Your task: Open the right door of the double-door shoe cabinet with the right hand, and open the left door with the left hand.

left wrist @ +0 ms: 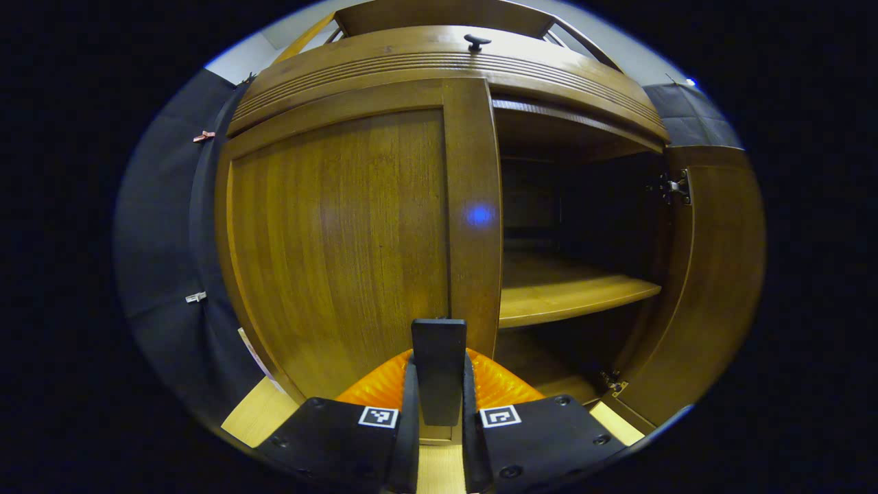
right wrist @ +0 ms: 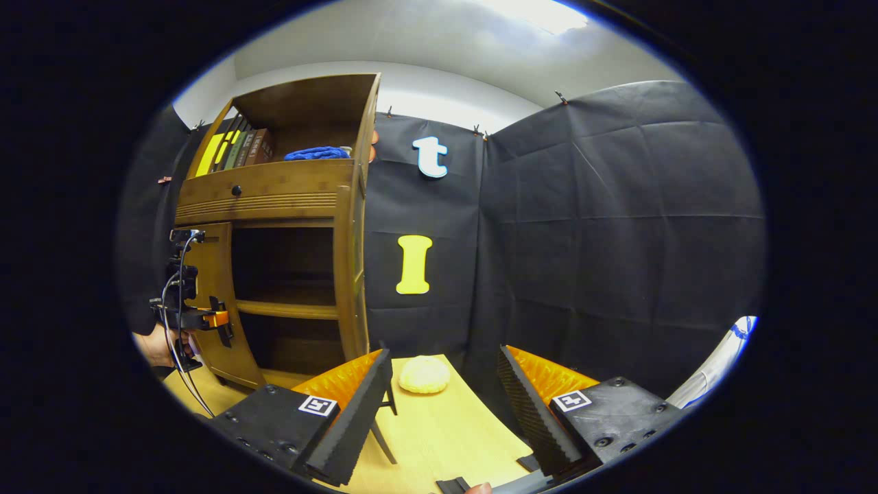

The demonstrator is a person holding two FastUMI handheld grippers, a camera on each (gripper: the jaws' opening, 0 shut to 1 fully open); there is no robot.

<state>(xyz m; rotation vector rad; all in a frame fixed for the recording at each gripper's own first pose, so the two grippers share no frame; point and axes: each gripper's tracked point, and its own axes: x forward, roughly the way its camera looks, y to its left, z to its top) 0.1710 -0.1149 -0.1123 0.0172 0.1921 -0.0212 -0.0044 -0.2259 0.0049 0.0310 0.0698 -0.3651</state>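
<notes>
Fiducial tags on left hand-held gripper

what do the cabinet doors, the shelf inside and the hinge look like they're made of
The brown closed left cabinet door looks like wood or wood veneer under a glossy varnish: vertical grain shows and light reflects off it. The paler inner shelf seems to be lighter wood, smooth and satin. The small hinge on the opened right door looks like metal, silvery and shiny.
</notes>
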